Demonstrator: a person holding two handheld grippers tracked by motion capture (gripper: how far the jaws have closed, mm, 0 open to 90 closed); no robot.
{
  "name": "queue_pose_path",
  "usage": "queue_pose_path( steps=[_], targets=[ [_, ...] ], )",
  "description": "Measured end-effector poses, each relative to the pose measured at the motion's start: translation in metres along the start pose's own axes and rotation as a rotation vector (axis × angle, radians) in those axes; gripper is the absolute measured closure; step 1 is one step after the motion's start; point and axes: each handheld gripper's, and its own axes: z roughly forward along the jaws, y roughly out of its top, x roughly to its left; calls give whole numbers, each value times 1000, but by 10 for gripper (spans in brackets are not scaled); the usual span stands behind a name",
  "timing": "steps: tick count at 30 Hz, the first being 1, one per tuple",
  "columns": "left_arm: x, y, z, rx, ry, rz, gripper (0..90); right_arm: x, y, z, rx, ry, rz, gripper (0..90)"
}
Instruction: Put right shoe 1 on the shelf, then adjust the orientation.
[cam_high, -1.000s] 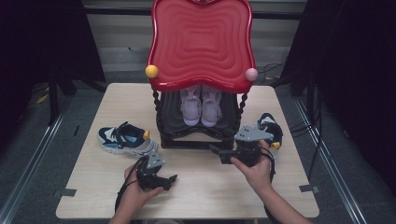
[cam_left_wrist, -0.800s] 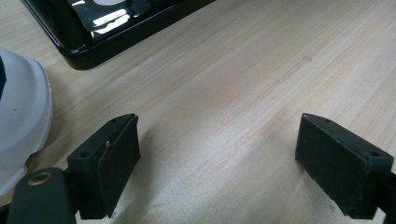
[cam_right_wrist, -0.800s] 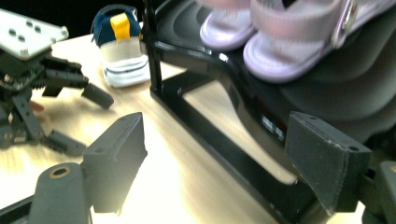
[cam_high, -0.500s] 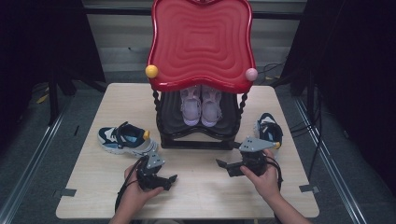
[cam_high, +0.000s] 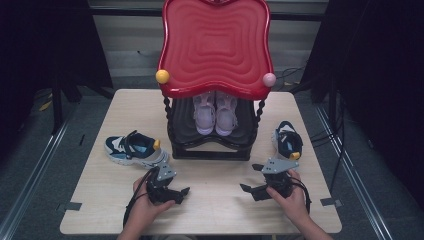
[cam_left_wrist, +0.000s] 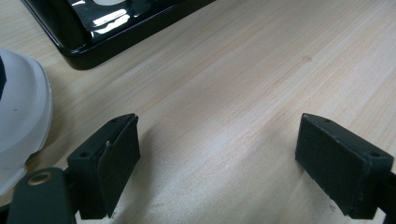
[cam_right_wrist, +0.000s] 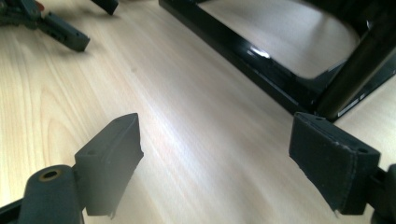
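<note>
Pale wood counter (cam_high: 215, 200) with two blue sneakers, one rack, and two grippers resting low.
Left to right: one blue-and-white sneaker (cam_high: 134, 149) lies on the counter just up and left of the left gripper (cam_high: 181, 193), whose fingers (cam_left_wrist: 109, 163) are spread wide over bare wood, nothing between them. One black rack (cam_high: 212, 150) with a red top holds two pink shoes (cam_high: 215, 112). The right gripper (cam_high: 250, 188) rests with fingers (cam_right_wrist: 112, 158) likewise spread and empty; the second blue sneaker (cam_high: 288, 142) lies just beyond it, near the right edge. No writing is readable.
</note>
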Motion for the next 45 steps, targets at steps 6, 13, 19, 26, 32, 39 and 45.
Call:
queue_pose_path(
  steps=[6, 13, 19, 26, 32, 39, 45],
  targets=[
    [0, 0, 0, 0, 0, -1, 134, -1, -13, -6, 34, -1, 0, 166],
    [0, 0, 0, -1, 0, 0, 134, -3, -29, -9, 81, -19, 6, 165],
    [0, 0, 0, -1, 0, 0, 134, -1, -37, -8, 123, -28, -37, 157],
    [0, 0, 0, -1, -2, -1, 134, -4, -38, -8, 141, 13, -4, 144],
    [0, 0, 0, -4, -1, -4, 133, -4, -38, -8, 142, 14, -4, 144],
    [0, -1, 0, -9, 3, -13, 145, -4, -38, -8, 142, 15, -3, 143],
    [-1, -2, -4, -6, -1, -39, 161, -4, -38, -8, 142, 16, -4, 143]
  ],
)
